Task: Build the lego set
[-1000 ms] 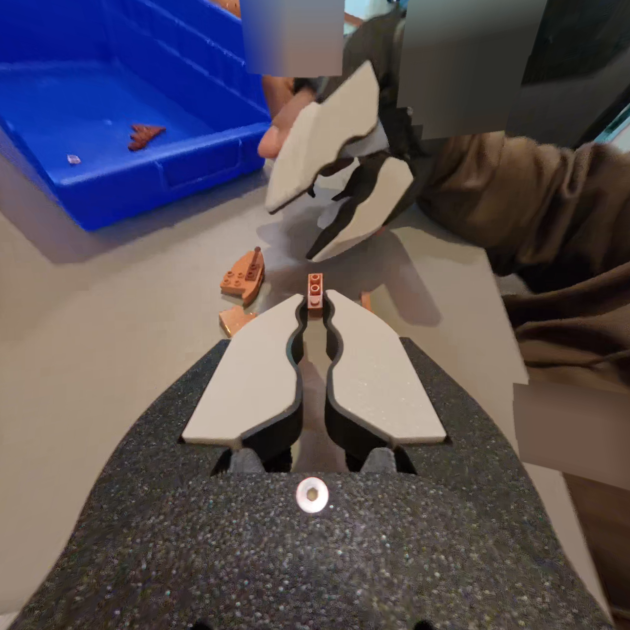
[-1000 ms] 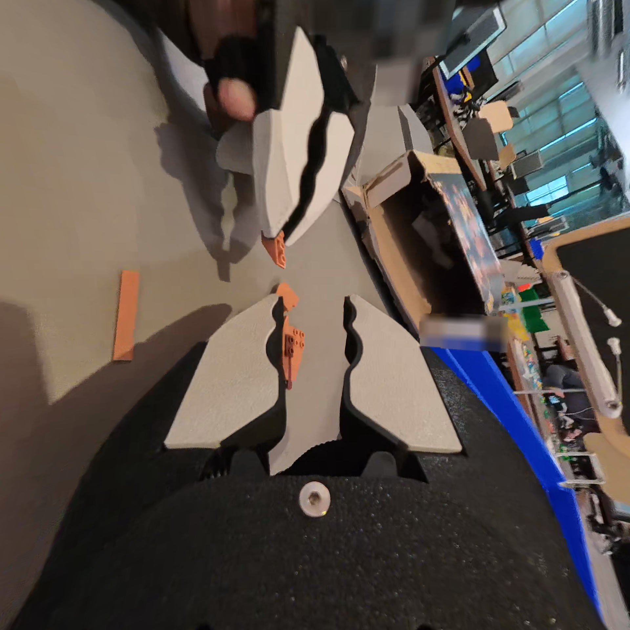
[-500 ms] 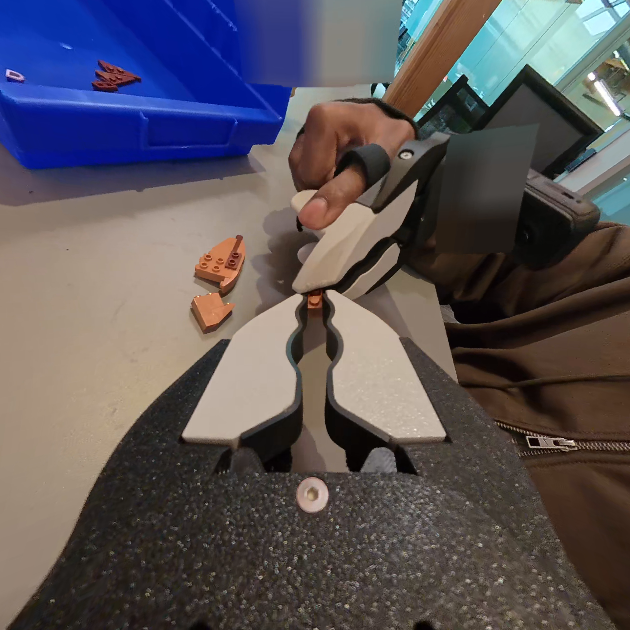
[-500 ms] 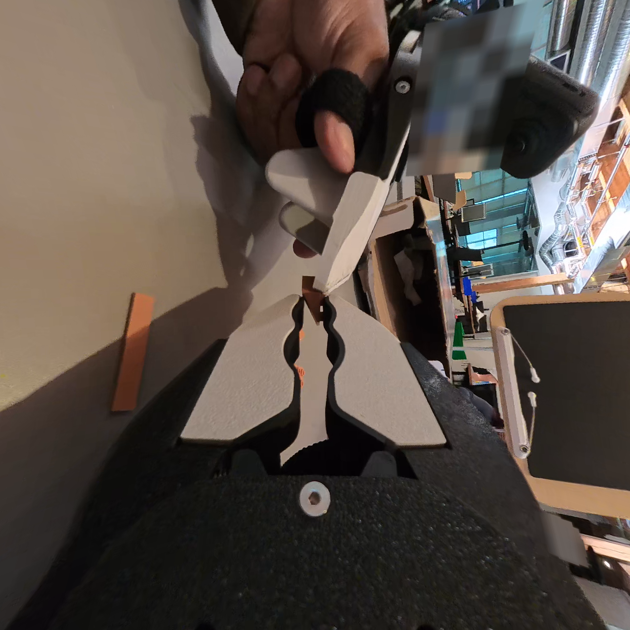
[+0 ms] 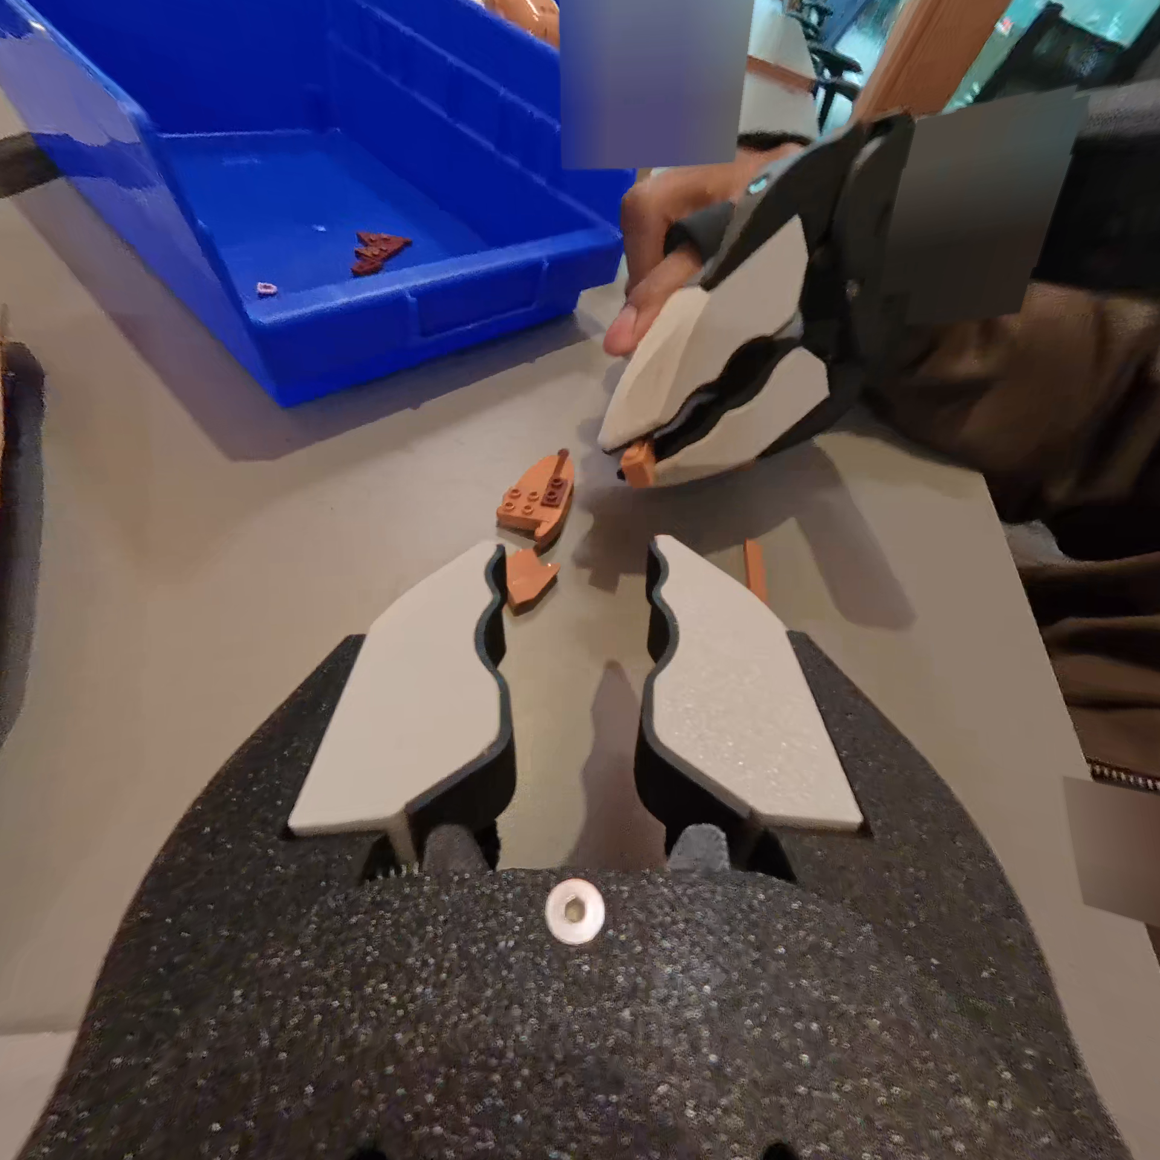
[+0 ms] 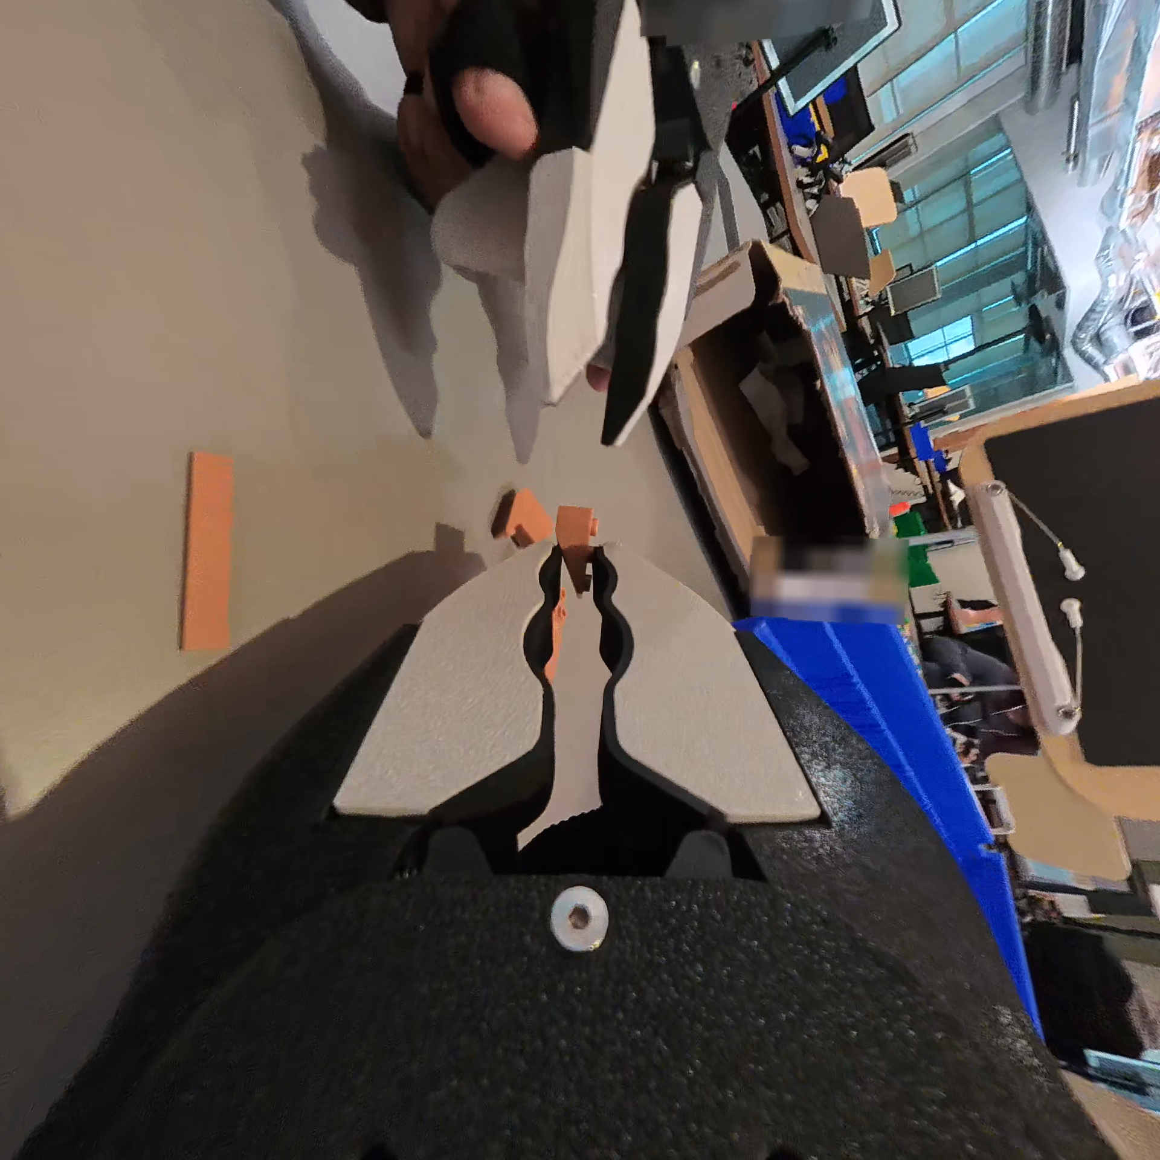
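My left gripper is open and holds nothing, low over the grey table. A small orange wedge piece lies by its left fingertip. Just beyond lies an orange boat-shaped brick assembly with a dark brown stud piece on it. My right gripper is shut on a small orange brick. It also shows in the left wrist view, above and right of the boat assembly, with the brick at its tips. The open left gripper shows in the right wrist view.
A blue bin with a few dark brown pieces stands at the back left. A flat orange strip lies on the table; it also shows in the left wrist view. An open cardboard box stands beyond the table edge. A person's sleeve is at right. One gripper's finger ends stand about 4 centimeters off the other's.
The left gripper held the small orange brick; the right gripper closed on it, then the left opened and drew back. The brick is now in the right gripper.
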The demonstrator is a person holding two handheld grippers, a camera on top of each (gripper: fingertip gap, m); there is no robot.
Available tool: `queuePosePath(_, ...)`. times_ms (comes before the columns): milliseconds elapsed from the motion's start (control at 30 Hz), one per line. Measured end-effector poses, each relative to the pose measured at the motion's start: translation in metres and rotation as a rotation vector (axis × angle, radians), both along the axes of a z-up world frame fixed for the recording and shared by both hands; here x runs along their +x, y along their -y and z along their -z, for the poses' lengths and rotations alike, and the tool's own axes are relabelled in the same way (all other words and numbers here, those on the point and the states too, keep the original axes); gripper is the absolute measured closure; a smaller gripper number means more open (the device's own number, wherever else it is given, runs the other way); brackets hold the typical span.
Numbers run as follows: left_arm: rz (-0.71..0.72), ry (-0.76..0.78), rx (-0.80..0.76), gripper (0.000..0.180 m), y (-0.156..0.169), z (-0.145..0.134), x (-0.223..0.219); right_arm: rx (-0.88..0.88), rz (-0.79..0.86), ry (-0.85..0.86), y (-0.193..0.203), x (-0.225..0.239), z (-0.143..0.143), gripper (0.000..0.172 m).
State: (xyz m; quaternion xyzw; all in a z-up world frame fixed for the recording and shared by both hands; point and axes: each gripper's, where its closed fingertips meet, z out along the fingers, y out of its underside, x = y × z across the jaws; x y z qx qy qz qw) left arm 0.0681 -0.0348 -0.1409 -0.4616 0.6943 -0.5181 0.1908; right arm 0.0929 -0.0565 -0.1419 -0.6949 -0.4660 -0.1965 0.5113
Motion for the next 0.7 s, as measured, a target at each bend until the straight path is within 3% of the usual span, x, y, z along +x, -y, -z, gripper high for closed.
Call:
queuePosePath(167,0.058,-0.031,-0.03,0.135,-0.001,0.001,0.0,-0.006,0.042,-0.068,0.006,0.014,0.0,0.162)
queuePosePath(367,0.187,-0.068,0.184,0.127,-0.02,0.009,0.011,-0.017,0.058,-0.121,0.006,0.02,0.0,0.163)
queuePosePath(533,0.323,-0.08,0.294,0.124,-0.01,0.015,0.019,-0.024,0.063,-0.147,0.006,0.021,0.0,0.163)
queuePosePath(700,0.337,-0.136,0.389,0.124,-0.003,0.032,0.022,-0.027,0.07,-0.147,0.006,0.023,0.0,0.163)
